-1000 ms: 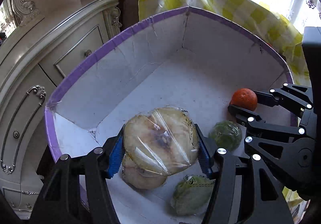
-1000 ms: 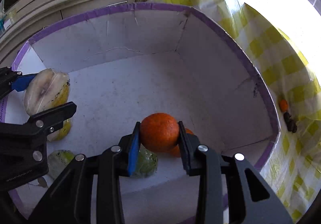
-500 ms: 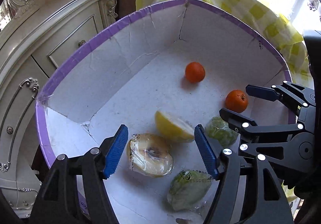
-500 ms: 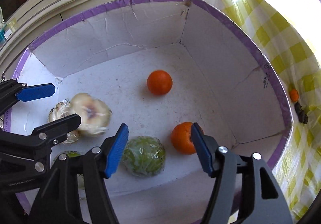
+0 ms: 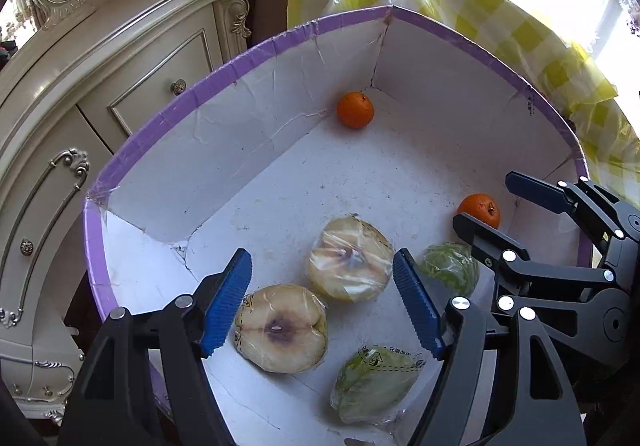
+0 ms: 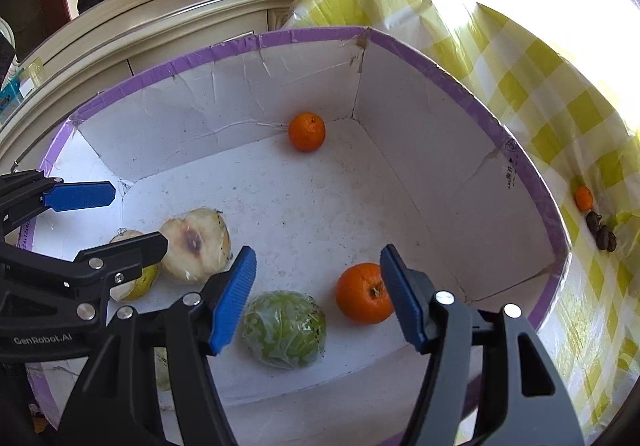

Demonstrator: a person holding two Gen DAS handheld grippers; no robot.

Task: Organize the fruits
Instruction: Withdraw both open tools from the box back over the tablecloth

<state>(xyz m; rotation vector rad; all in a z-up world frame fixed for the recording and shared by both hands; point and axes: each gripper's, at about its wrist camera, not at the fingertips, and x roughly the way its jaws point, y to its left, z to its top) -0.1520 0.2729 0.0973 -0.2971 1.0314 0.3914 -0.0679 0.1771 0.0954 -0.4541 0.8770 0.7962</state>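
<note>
A white cardboard box with a purple rim point(image 5: 224, 74) point(image 6: 532, 182) holds the fruit. Two wrapped pomelo halves point(image 5: 350, 258) point(image 5: 280, 328) lie near its front; one also shows in the right wrist view point(image 6: 196, 244). One orange point(image 5: 355, 110) point(image 6: 307, 131) rests in the far corner, another point(image 5: 480, 209) point(image 6: 364, 293) at the front right. Two wrapped green fruits point(image 5: 450, 273) point(image 5: 374, 382) lie near the front; one shows in the right wrist view point(image 6: 285, 328). My left gripper point(image 5: 322, 300) and right gripper point(image 6: 318, 296) hover open and empty above them.
An ornate cream cabinet point(image 5: 100, 94) stands left of the box. A yellow checked tablecloth point(image 6: 560, 98) covers the table to the right. A small orange point(image 6: 583, 198) and dark bits point(image 6: 602, 232) lie on it outside the box.
My left gripper let go of the wrapped pomelo half and my right let go of the orange. The orange rolled to the far corner. Both grippers have risen away from the box.
</note>
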